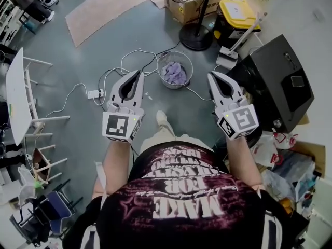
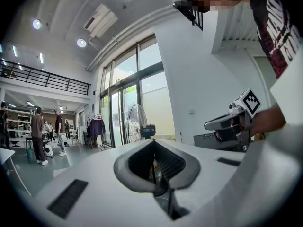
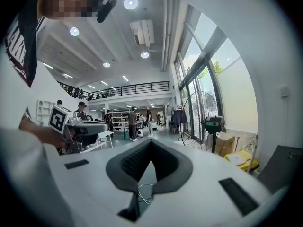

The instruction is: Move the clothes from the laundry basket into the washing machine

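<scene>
Grey floor (image 1: 78, 61), tall windows (image 2: 142, 89), standing fan (image 2: 135, 122)

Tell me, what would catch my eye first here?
Two white tools with marker cubes stick out at the bottom of the head view: the left gripper and the right gripper, both shut and empty. On the grey floor ahead, between them, stands a wire basket of lilac clothes, with a black machine at the right.
</scene>
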`<action>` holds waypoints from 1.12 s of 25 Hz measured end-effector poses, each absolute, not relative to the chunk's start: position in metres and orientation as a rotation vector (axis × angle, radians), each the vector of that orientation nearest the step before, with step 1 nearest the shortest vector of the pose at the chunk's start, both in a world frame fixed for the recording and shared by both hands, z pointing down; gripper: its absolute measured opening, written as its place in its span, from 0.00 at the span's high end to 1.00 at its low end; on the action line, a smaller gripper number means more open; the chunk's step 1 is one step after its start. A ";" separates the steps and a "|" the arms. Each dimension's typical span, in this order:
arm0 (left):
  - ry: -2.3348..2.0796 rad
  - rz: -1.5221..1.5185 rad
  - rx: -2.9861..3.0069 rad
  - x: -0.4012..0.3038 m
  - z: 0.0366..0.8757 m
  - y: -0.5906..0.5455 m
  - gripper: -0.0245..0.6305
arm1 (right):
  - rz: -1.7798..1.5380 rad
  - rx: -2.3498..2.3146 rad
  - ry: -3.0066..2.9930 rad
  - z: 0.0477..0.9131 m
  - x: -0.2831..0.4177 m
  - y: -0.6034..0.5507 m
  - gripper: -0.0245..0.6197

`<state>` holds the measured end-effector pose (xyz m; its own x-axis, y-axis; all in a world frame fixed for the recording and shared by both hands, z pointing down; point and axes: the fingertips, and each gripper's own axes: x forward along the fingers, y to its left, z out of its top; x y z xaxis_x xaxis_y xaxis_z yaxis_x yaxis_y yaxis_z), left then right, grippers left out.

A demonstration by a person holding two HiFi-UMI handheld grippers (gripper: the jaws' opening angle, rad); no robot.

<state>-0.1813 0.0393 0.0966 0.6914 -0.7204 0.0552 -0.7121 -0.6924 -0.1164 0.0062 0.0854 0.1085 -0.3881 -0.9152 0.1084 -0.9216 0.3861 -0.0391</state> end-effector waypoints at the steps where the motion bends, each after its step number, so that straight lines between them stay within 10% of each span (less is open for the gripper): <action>1: 1.187 -0.146 -2.813 -0.181 0.097 0.033 0.96 | 0.147 1.701 -2.554 0.109 0.006 0.080 0.96; 28: 1.065 -0.218 -2.929 -0.172 0.139 -0.106 0.96 | 0.267 1.725 -2.442 0.151 0.001 -0.054 0.96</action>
<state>-0.1720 -0.1058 0.1394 0.7581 -0.6402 0.1246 -0.6377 -0.7676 -0.0638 0.0013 -0.0543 0.1505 -0.3330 -0.9182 0.2146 -0.9429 0.3270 -0.0640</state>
